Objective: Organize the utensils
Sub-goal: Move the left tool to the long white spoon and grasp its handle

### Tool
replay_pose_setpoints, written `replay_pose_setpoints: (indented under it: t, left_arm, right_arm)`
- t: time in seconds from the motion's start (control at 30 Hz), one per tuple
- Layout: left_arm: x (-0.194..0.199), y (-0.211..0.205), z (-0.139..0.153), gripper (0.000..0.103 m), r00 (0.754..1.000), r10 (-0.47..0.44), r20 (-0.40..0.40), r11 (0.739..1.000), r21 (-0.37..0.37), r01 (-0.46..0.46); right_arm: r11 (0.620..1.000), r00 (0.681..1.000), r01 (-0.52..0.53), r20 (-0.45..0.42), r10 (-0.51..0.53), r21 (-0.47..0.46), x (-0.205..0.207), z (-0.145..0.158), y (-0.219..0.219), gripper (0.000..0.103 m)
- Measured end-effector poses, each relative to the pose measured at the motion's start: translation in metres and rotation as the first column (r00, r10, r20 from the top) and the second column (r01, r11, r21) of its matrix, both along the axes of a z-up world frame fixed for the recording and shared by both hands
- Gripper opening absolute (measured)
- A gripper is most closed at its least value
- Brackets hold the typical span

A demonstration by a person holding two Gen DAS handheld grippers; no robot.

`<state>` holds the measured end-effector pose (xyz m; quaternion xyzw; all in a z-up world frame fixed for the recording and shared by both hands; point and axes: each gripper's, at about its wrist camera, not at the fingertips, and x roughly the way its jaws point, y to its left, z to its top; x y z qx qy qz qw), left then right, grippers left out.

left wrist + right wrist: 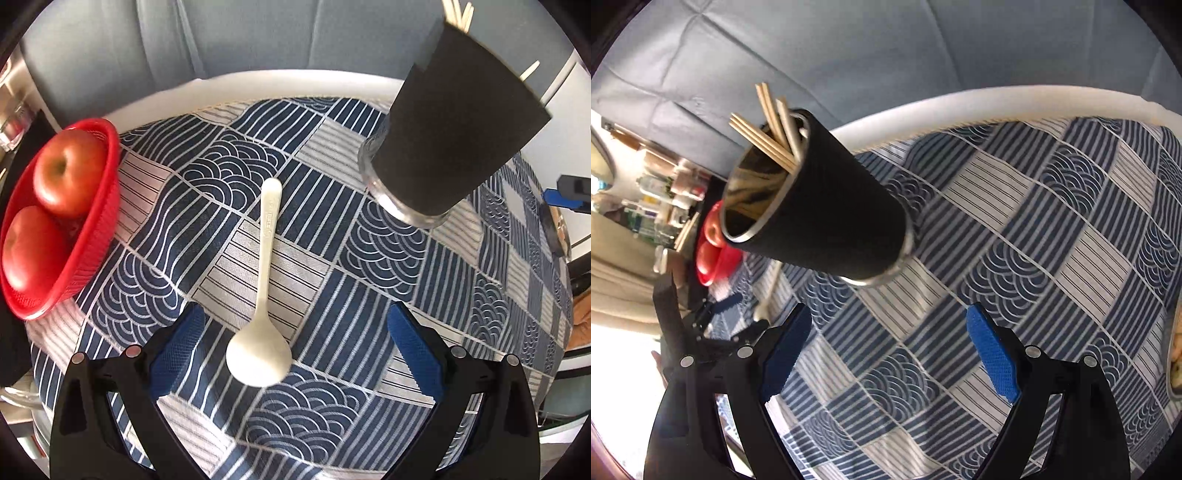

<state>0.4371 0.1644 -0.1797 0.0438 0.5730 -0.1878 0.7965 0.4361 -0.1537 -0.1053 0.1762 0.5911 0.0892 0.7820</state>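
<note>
I note a round table with a white padded rim (280,79), covered by a blue-and-white patterned cloth (369,295). Beyond its far edge stands grey-blue upholstered seating (886,55). Far left in the right wrist view, cluttered shelves (661,199) and strong daylight.

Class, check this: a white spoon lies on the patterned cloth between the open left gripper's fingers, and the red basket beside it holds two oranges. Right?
Not quite. The red basket holds two apples, as the left wrist view shows. The white spoon does lie on the cloth between the open left gripper's fingers.
</note>
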Motion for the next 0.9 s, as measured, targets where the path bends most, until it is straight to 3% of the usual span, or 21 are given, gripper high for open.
replay_pose_setpoints:
  t: [0.1, 0.17, 0.2, 0.23, 0.3, 0.33, 0.6, 0.73, 0.9]
  left_arm:
    - [0.004, -0.001, -0.008, 0.090, 1.000, -0.001, 0.008, 1.000, 0.030, 0.001]
    - [0.007, -0.002, -0.019, 0.055, 1.000, 0.003, -0.030, 0.998, 0.067, -0.001]
    - [0.006, -0.004, -0.021, 0.055, 1.000, -0.005, -0.007, 0.996, 0.094, 0.006]
    - [0.005, -0.007, -0.022, 0.047, 1.000, -0.023, 0.009, 0.992, 0.126, 0.022]
    - [0.006, -0.007, -0.022, 0.012, 1.000, -0.014, 0.014, 0.993, 0.114, 0.012]
    - [0.008, -0.003, -0.023, 0.008, 1.000, 0.009, -0.010, 0.996, 0.088, -0.008]
    - [-0.025, -0.011, -0.014, 0.008, 0.999, -0.042, -0.033, 0.999, -0.017, 0.042]
    - [-0.043, -0.025, -0.012, 0.007, 0.997, -0.055, -0.055, 0.997, -0.051, 0.052]
    - [-0.060, -0.046, -0.011, 0.007, 0.994, -0.068, -0.086, 0.993, -0.104, 0.059]
  right_arm:
    - [1.000, 1.000, 0.008, -0.016, -0.008, -0.010, -0.003, -0.008, -0.001, 0.081]
    - [1.000, 1.000, 0.003, -0.024, -0.003, -0.015, -0.005, -0.013, 0.001, 0.081]
    - [1.000, 1.000, 0.001, -0.024, -0.001, -0.020, -0.005, -0.013, 0.003, 0.081]
    - [1.000, 1.000, 0.000, -0.023, -0.001, -0.022, -0.006, -0.014, 0.004, 0.081]
    - [1.000, 1.000, -0.001, -0.019, 0.001, -0.009, -0.006, -0.015, 0.009, 0.081]
    - [1.000, 1.000, -0.002, -0.015, 0.002, 0.001, -0.006, -0.015, 0.012, 0.081]
    - [0.993, 0.996, -0.086, -0.020, 0.088, 0.079, -0.006, -0.022, 0.054, 0.081]
    - [0.983, 0.991, -0.100, -0.071, 0.111, 0.153, -0.008, -0.039, 0.075, 0.081]
    - [0.957, 0.979, -0.039, -0.180, 0.094, 0.287, -0.018, -0.073, 0.094, 0.079]
